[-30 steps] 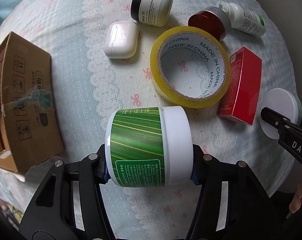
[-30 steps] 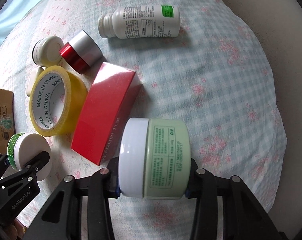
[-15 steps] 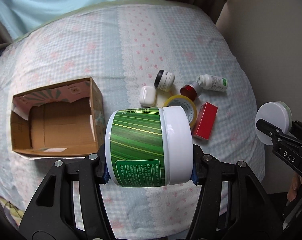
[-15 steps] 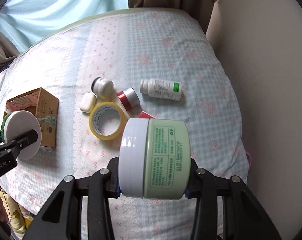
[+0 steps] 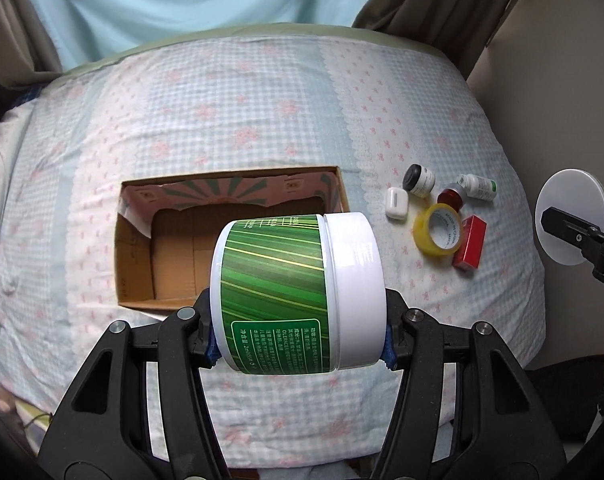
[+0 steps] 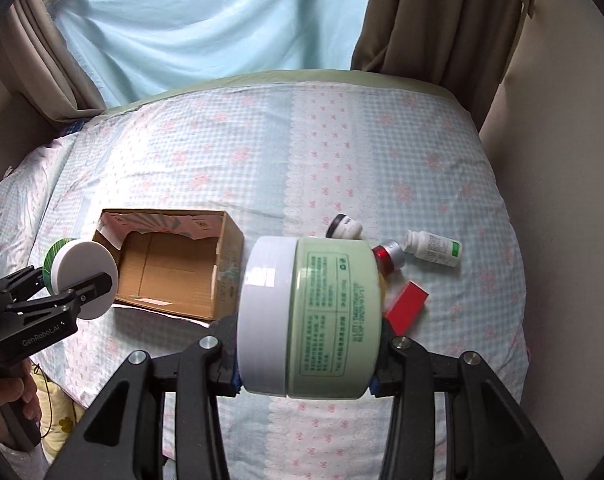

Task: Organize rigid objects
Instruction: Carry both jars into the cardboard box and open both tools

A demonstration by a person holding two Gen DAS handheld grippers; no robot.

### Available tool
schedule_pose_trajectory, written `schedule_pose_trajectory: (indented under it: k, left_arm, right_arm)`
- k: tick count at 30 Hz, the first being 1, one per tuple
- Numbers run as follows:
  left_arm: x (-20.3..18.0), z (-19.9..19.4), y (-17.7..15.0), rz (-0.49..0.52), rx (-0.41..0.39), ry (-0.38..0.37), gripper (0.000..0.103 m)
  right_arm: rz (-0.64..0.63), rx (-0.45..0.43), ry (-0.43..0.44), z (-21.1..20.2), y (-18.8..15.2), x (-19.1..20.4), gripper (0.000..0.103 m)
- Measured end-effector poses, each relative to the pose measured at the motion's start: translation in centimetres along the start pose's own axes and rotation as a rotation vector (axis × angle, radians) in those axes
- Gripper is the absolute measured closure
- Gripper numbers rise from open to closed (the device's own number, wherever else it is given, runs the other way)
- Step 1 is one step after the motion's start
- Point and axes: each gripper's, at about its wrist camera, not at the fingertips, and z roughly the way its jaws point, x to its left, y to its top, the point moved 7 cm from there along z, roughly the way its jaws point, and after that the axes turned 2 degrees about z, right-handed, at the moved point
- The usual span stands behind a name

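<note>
Green jar (image 5: 285, 296) is clamped sideways by the left gripper (image 5: 297, 340), pale jar (image 6: 322, 320) by the right gripper (image 6: 306, 364), presumably for dropping into the box (image 5: 137, 256) at 10 o'clock.

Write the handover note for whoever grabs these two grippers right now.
Left gripper: shut on the dark green striped jar, held sideways above the bed.
Right gripper: shut on the pale green jar, also sideways.
Cardboard box: open, nothing visible inside.
On the bedspread to the box's right: earbud case, black-capped jar, red-and-silver jar, white bottle, tape roll, red box.
Done: both jars picked up.
Left: probably box both, then the six loose items.
</note>
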Motion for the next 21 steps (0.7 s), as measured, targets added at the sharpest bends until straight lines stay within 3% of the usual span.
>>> schedule_pose_trajectory:
  k: [5,12,21]
  left_arm:
    - [6.4,0.6,-0.1,0.024,0.016,0.009,0.050]
    - [12.3,4.5,0.0,0.043,0.093,0.018,0.050]
    - [15.6,12.6,0.0,-0.001,0.224,0.034,0.050]
  right_arm:
    - [0.062,0.028,0.098,1.5,0.9,7.6,0.063]
    - [0.131,0.152,0.238,7.0,0.8,15.2,0.063]
    - [0.035,0.342,0.243,16.5,-1.1,19.5,0.063]
